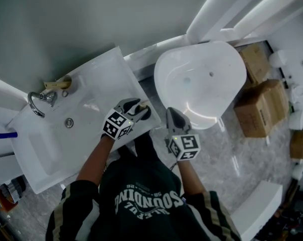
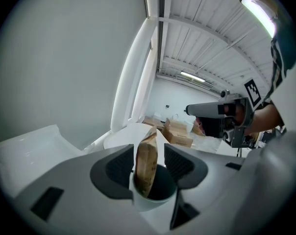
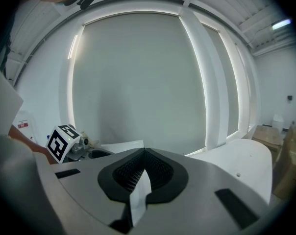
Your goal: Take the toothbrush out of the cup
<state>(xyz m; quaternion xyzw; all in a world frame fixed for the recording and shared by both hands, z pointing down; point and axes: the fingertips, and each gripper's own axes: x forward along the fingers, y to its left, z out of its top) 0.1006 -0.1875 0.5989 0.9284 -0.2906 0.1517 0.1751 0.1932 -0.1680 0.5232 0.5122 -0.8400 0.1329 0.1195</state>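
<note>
A white cup (image 2: 149, 200) with a dark inside stands on the right corner of the white sink (image 1: 94, 87). A tan paper-wrapped toothbrush (image 2: 147, 164) leans upright in it. My left gripper (image 2: 149, 153) is open, one jaw on each side of the cup, pads close to its sides. The head view shows this gripper (image 1: 140, 109) at the cup (image 1: 145, 113), with the tan wrapper's tip (image 1: 144, 103) just beyond. My right gripper (image 1: 172, 116) hovers right of the cup, off the sink's edge. In its own view it (image 3: 144, 153) is shut on a white strip (image 3: 139, 199).
The sink's faucet (image 1: 38, 102) and drain (image 1: 69, 123) lie far left. A white bathtub (image 1: 201, 79) fills the floor to the right, with cardboard boxes (image 1: 262, 102) beyond it. A grey wall rises behind the sink. The person's dark shirt (image 1: 141, 200) is below.
</note>
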